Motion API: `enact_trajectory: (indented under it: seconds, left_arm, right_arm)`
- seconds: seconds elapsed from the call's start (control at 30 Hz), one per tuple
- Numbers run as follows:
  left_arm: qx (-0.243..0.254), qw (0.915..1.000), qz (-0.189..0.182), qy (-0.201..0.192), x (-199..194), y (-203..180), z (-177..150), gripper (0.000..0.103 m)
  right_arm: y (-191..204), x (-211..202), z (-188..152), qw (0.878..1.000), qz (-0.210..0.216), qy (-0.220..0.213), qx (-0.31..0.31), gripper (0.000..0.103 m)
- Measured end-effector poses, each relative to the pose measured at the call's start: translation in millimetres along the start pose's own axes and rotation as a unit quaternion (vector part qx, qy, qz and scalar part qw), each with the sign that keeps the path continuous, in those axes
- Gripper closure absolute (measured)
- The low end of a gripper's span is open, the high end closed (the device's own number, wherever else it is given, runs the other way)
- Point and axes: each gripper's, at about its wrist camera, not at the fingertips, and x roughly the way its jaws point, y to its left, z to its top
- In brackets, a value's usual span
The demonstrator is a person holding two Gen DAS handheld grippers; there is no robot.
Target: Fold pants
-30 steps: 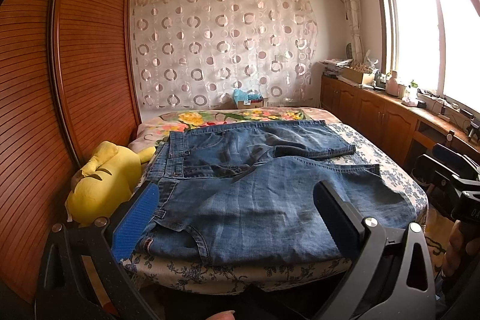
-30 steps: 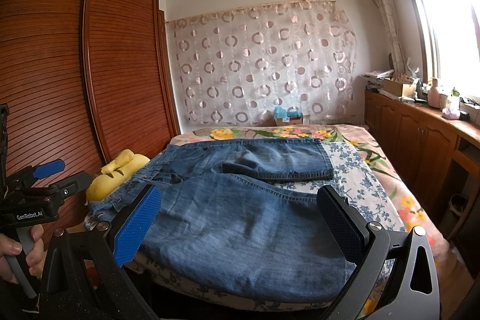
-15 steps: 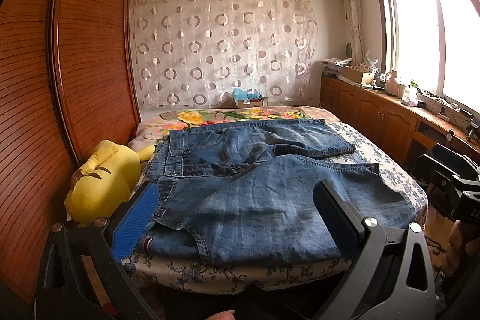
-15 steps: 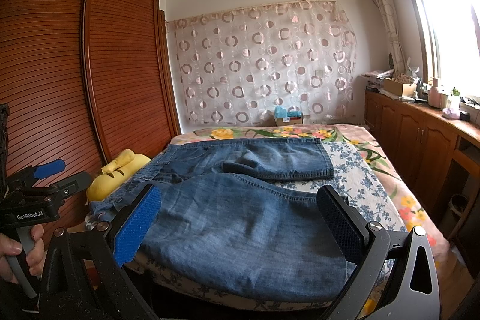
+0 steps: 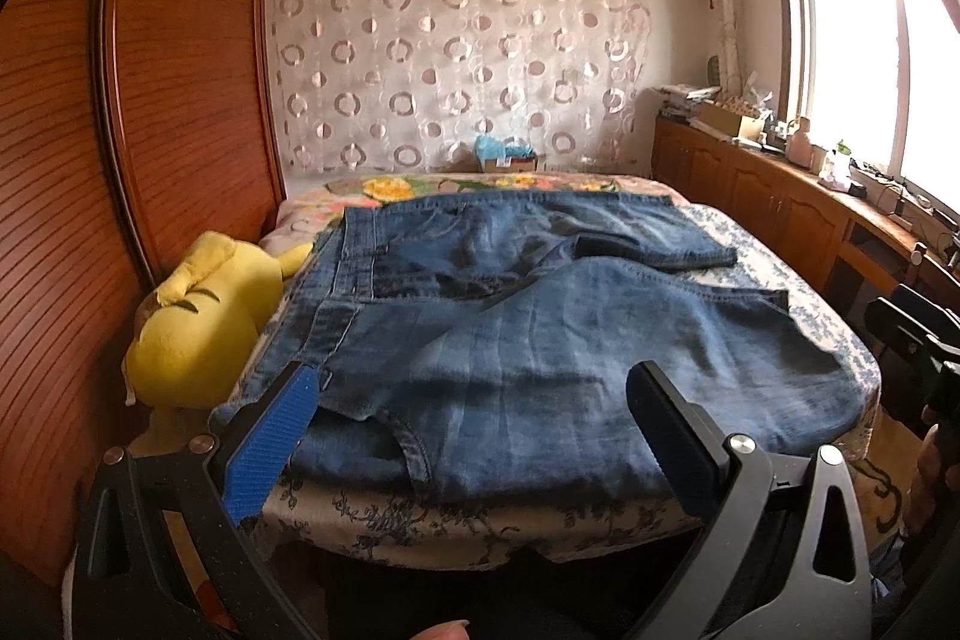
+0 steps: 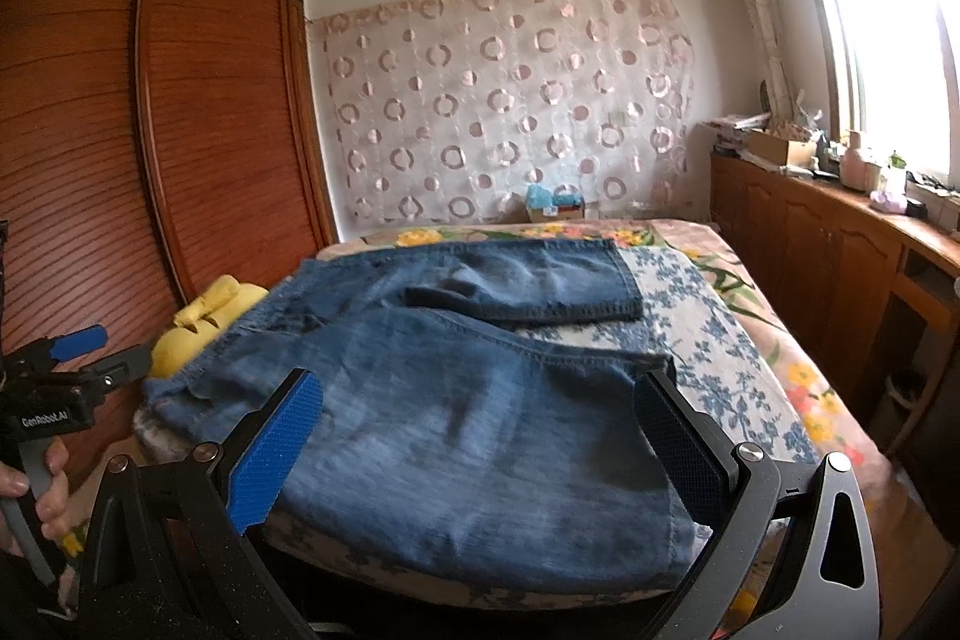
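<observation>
Bed [image 5: 480, 526]: floral sheet, wardrobe along left side, cabinets past right side.
Pants [image 5: 540, 340]: jeans flat across bed, waistband left beside yellow plush toy [image 5: 204, 322], near leg's edge at the bed's front edge.
Left hand-held gripper [image 5: 468, 436]: jaws wide apart, empty, short of waist corner.
Right hand-held gripper [image 6: 480, 448]: jaws wide apart, empty, over near leg.

text: "GenRobot.AI" | on: left hand-held gripper [image 6: 78, 340] body | white print

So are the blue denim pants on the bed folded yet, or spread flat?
Spread flat: the blue denim pants lie open, both legs apart, on the bed.
</observation>
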Motion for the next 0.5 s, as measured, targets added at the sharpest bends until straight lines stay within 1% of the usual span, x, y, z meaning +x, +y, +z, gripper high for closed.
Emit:
enact_trajectory:
  seconds: [0.03,0.13,0.33,0.5]
  left_arm:
    - [-0.002,1.0000,0.000,0.001,1.1,3.1,-2.0,0.000]
    - [-0.008,0.9999,0.005,0.011,8.5,10.2,-6.6,0.000]
    - [-0.018,0.9995,0.017,0.019,18.0,27.3,-11.3,0.000]
    - [-0.025,0.9991,0.027,0.021,23.0,42.5,-15.0,0.000]
  right_arm:
    - [-0.2,1.4,0.4,1.000,-0.004,0.003,-0.001,0.000]
    - [-0.3,3.9,-0.3,0.999,-0.037,0.007,-0.012,0.000]
    - [3.6,6.8,0.2,0.998,-0.056,0.012,-0.024,0.000]
    - [6.6,4.6,2.4,0.998,-0.054,0.013,-0.039,0.002]
